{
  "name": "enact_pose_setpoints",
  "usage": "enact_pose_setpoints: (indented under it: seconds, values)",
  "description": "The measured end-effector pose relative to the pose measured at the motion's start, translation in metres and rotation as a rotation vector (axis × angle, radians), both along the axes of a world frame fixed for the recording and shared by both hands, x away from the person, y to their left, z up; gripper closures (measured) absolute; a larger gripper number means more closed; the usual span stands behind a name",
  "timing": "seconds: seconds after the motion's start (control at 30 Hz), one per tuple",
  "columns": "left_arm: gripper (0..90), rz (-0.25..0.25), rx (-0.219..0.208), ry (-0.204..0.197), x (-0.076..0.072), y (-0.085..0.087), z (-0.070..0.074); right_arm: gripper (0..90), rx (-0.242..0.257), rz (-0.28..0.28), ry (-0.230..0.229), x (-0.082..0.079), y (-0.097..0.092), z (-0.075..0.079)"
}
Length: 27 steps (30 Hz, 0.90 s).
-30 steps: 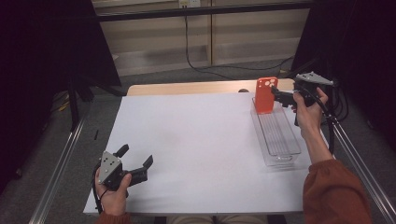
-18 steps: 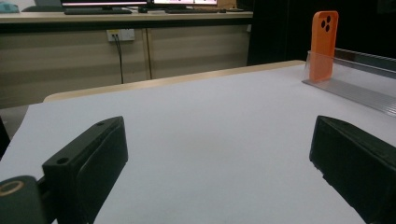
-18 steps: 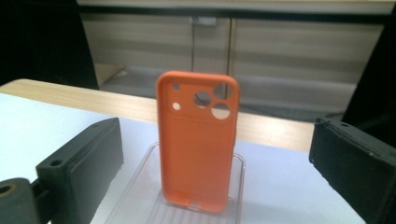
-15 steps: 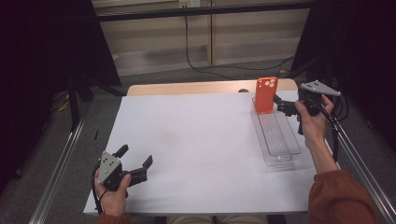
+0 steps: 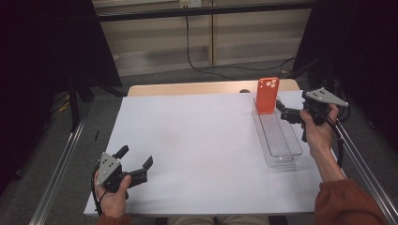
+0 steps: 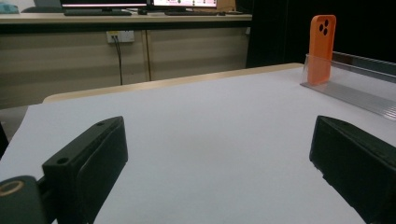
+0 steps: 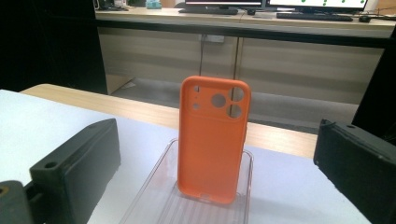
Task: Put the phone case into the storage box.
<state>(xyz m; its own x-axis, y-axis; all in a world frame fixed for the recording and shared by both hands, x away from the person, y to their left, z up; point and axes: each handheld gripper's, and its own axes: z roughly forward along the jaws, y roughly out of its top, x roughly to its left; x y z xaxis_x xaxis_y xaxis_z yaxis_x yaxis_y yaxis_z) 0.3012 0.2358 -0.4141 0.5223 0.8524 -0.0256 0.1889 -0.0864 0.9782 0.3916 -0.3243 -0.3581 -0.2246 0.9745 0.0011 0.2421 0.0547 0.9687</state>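
Left gripper [image 5: 137, 165], unmoved at the near left table [image 5: 202, 140] edge, jaws wide apart and empty. Orange phone case [image 5: 267, 95] stands upright at the far end of the clear tray [image 5: 281, 147]. Right gripper [image 5: 285, 112] has drawn back rightward from the case, jaws wide, holding nothing.

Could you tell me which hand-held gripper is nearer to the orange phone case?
The right hand-held gripper: open, just right of the orange phone case standing in the clear tray. The left hand-held gripper rests open at the table's near-left corner.
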Motion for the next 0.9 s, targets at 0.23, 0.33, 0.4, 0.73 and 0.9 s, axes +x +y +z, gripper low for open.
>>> enact_pose_setpoints:
  seconds: [0.23,0.33,0.4,0.73,0.9]
  values:
    - [4.2,0.000,0.003,0.001,0.000,-0.001,0.000,0.0,0.014,-0.002,-0.004,-0.012,-0.001,-0.004]
    - [4.2,-0.003,0.000,0.000,0.000,-0.002,0.000,0.0,0.016,-0.006,-0.013,-0.017,-0.001,-0.007]
    - [4.2,-0.003,-0.001,0.002,0.000,-0.002,-0.001,0.0,0.016,-0.005,-0.010,-0.020,-0.001,-0.008]
    - [4.2,-0.003,-0.002,0.007,0.000,-0.002,-0.001,0.0,0.013,-0.013,-0.028,-0.039,-0.003,-0.013]
    - [4.3,0.002,-0.004,0.004,-0.001,-0.002,-0.001,0.0,0.033,-0.008,-0.032,-0.050,-0.004,-0.017]
